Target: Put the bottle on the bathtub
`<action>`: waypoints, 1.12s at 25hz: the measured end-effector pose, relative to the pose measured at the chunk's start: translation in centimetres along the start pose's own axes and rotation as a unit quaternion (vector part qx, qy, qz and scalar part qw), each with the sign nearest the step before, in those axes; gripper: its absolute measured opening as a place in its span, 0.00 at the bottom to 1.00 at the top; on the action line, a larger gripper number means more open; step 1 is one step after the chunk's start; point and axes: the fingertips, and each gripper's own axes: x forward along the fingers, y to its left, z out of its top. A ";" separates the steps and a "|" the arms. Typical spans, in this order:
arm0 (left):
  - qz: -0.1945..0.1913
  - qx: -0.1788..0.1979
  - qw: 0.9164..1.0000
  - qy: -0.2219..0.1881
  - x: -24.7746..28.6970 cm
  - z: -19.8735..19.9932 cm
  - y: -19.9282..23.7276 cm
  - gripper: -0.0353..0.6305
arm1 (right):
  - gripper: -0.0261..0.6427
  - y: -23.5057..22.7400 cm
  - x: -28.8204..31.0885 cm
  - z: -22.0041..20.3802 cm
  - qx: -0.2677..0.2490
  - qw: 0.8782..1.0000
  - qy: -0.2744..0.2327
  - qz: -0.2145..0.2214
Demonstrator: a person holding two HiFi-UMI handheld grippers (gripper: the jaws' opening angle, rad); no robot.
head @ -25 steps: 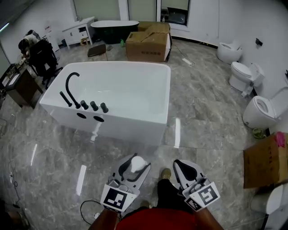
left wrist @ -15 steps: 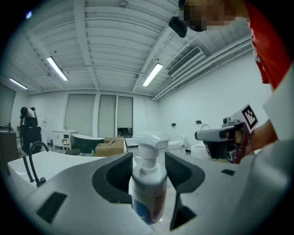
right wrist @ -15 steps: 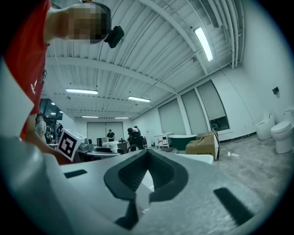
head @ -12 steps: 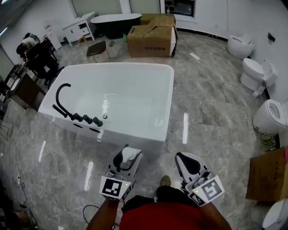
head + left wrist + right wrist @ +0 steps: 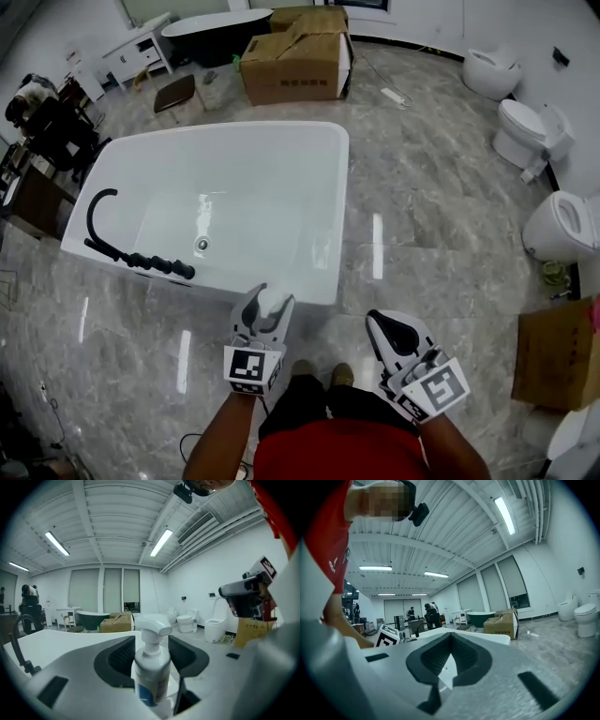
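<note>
Head view: the bottle [image 5: 274, 300] is gripped upright by the left hand-held gripper [image 5: 269, 303] at the near rim of the bathtub [image 5: 339, 206], ready for setting down; the right hand-held gripper [image 5: 382, 324] is closed, empty.

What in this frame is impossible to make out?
- Bottle label: left gripper view, print blurred.
- Bottle body: head view, covered by the left gripper; only its white top shows.
- Bottle's height above the bathtub rim: no view shows the gap.
</note>
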 end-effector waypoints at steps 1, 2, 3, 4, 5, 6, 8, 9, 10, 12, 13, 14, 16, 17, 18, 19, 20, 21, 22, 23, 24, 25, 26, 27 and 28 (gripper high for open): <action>-0.006 -0.001 1.000 0.005 0.9 -0.8 0.2 0.38 | 0.05 -0.4 0.3 -0.3 0.002 1.000 0.005 -0.008; -0.012 -0.001 1.000 0.009 1.8 -1.5 0.5 0.38 | 0.05 -0.8 0.6 -0.6 0.004 1.000 0.010 -0.016; -0.019 -0.001 1.000 0.012 2.6 -2.2 0.7 0.38 | 0.05 -1.1 0.9 -0.8 0.006 1.000 0.014 -0.024; -0.026 0.001 1.000 0.015 3.5 -2.9 1.0 0.38 | 0.05 -1.4 1.3 -1.1 0.007 0.999 0.019 -0.031; -0.031 0.003 0.999 0.017 4.3 -3.7 1.3 0.38 | 0.05 -1.6 1.7 -1.4 0.007 0.999 0.024 -0.037; -0.036 0.006 0.999 0.019 5.1 -4.6 1.7 0.38 | 0.05 -1.8 2.1 -1.7 0.006 0.999 0.029 -0.043; -0.048 0.009 0.998 0.025 6.6 -6.1 2.2 0.38 | 0.05 -2.2 2.8 -2.2 0.006 0.998 0.038 -0.056; -0.054 0.009 0.998 0.029 7.3 -6.8 2.3 0.38 | 0.05 -2.3 3.0 -2.4 0.006 0.997 0.041 -0.063; -0.060 0.010 0.998 0.033 7.9 -7.5 2.4 0.38 | 0.05 -2.3 3.2 -2.6 0.006 0.997 0.045 -0.068; -0.069 0.012 0.997 0.043 9.0 -8.9 2.6 0.38 | 0.05 -2.3 3.6 -3.0 0.008 0.996 0.052 -0.077; -0.072 0.013 0.996 0.048 9.5 -9.6 2.7 0.38 | 0.05 -2.4 3.7 -3.2 0.008 0.995 0.057 -0.080; -0.074 0.014 0.996 0.053 10.0 -10.3 2.9 0.38 | 0.05 -2.4 3.8 -3.4 0.008 0.995 0.060 -0.084; -0.079 0.016 0.995 0.062 10.7 -11.6 3.0 0.38 | 0.05 -2.7 4.0 -4.0 0.008 0.993 0.065 -0.093; -0.082 0.017 0.994 0.066 11.0 -12.2 3.1 0.38 | 0.05 -2.9 4.0 -4.2 0.007 0.993 0.066 -0.098; -0.085 0.018 0.994 0.070 11.2 -12.8 3.0 0.38 | 0.05 -3.1 4.0 -4.5 0.006 0.993 0.067 -0.102; -0.088 0.018 0.993 0.074 11.5 -13.4 2.9 0.38 | 0.05 -3.4 4.0 -4.7 0.006 0.992 0.069 -0.105; -0.090 0.018 0.993 0.077 11.7 -13.9 2.8 0.38 | 0.05 -3.6 4.0 -4.8 0.007 0.992 0.070 -0.108; -0.092 0.018 0.992 0.080 11.9 -14.4 2.7 0.38 | 0.05 -3.8 4.1 -4.9 0.007 0.991 0.072 -0.109; -0.093 0.018 0.992 0.082 12.0 -14.7 2.6 0.38 | 0.05 -3.9 4.2 -4.9 0.007 0.991 0.072 -0.109; -0.093 0.018 0.992 0.083 12.0 -14.9 2.6 0.38 | 0.05 -3.9 4.4 -4.9 0.007 0.991 0.073 -0.109; -0.094 0.020 0.992 0.082 11.9 -15.0 2.6 0.38 | 0.05 -3.8 4.5 -4.8 0.008 0.992 0.073 -0.107; -0.095 0.022 0.992 0.080 11.8 -15.0 2.6 0.38 | 0.05 -3.7 4.7 -4.7 0.009 0.992 0.074 -0.106; -0.096 0.025 0.992 0.078 11.7 -15.0 2.6 0.38 | 0.05 -3.5 4.9 -4.7 0.010 0.992 0.075 -0.105; -0.096 0.027 0.992 0.077 11.7 -15.0 2.5 0.38 | 0.05 -3.5 5.0 -4.7 0.011 0.992 0.076 -0.104; -0.097 0.028 0.992 0.077 11.7 -15.0 2.5 0.38 | 0.05 -3.4 5.2 -4.8 0.011 0.992 0.076 -0.104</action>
